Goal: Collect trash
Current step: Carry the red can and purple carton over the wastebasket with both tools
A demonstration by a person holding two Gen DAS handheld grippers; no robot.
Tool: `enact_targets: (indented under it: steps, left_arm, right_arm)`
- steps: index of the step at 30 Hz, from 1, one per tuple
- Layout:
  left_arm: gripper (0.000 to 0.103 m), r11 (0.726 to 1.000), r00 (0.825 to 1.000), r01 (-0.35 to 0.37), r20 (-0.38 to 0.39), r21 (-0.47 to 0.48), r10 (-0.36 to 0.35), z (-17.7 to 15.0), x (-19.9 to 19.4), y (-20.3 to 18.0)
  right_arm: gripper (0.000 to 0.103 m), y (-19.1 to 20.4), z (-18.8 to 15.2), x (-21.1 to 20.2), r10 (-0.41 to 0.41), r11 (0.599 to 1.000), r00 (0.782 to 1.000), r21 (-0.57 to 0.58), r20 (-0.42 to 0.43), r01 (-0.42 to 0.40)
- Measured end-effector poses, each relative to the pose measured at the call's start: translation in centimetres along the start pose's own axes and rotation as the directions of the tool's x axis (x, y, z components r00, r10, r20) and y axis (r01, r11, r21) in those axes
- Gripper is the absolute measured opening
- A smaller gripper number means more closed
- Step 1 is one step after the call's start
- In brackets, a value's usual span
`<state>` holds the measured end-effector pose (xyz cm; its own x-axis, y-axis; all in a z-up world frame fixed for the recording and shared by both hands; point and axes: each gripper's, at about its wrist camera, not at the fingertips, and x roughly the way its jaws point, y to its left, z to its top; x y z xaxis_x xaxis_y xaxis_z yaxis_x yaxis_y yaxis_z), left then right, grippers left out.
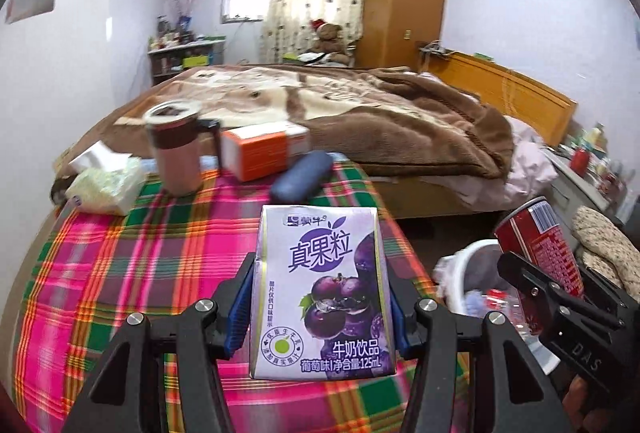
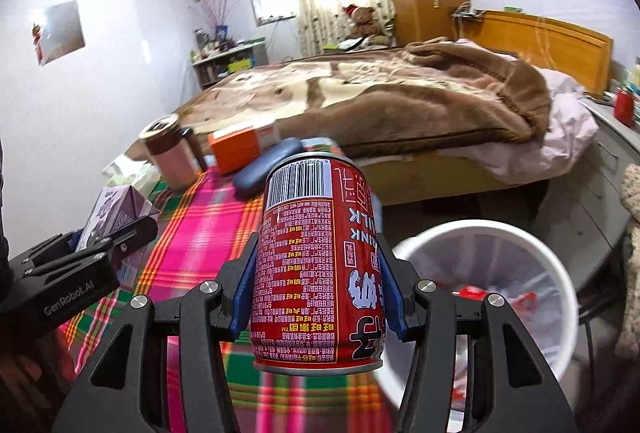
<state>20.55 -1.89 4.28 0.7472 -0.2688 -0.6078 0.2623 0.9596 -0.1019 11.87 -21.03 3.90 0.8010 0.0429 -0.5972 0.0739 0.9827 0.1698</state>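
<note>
My left gripper [image 1: 320,297] is shut on a purple milk drink carton [image 1: 324,293], held upright above the plaid tablecloth [image 1: 140,253]. My right gripper [image 2: 318,273] is shut on a red drink can [image 2: 316,265], held upside down at the table's right edge, beside the white trash bin [image 2: 488,273]. The bin holds some wrappers. In the left wrist view the can [image 1: 544,253] and the bin [image 1: 472,273] show at the right. In the right wrist view the carton [image 2: 116,217] shows at the left in the other gripper.
On the far side of the table stand a lidded mug [image 1: 176,149], an orange box [image 1: 260,149], a dark blue case [image 1: 300,175] and a tissue pack [image 1: 104,185]. A bed with a brown blanket [image 1: 360,113] lies behind. A grey cabinet [image 2: 600,201] is at the right.
</note>
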Motion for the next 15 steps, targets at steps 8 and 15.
enact_targets:
  steps: [8,15]
  left_arm:
    - [0.055,0.995,0.997,0.081,0.015,0.063,-0.082,-0.1,-0.5,-5.7]
    - [0.056,0.982,0.988,0.152,-0.018,0.109,-0.151,-0.8,0.4,-10.5]
  right_arm:
    - [0.054,-4.0,0.1,-1.6,-0.082,0.996,0.996,0.050,0.029,0.080]
    - [0.054,-7.2,-0.1,-2.0,-0.142,0.987,0.990,0.078,0.025,0.140]
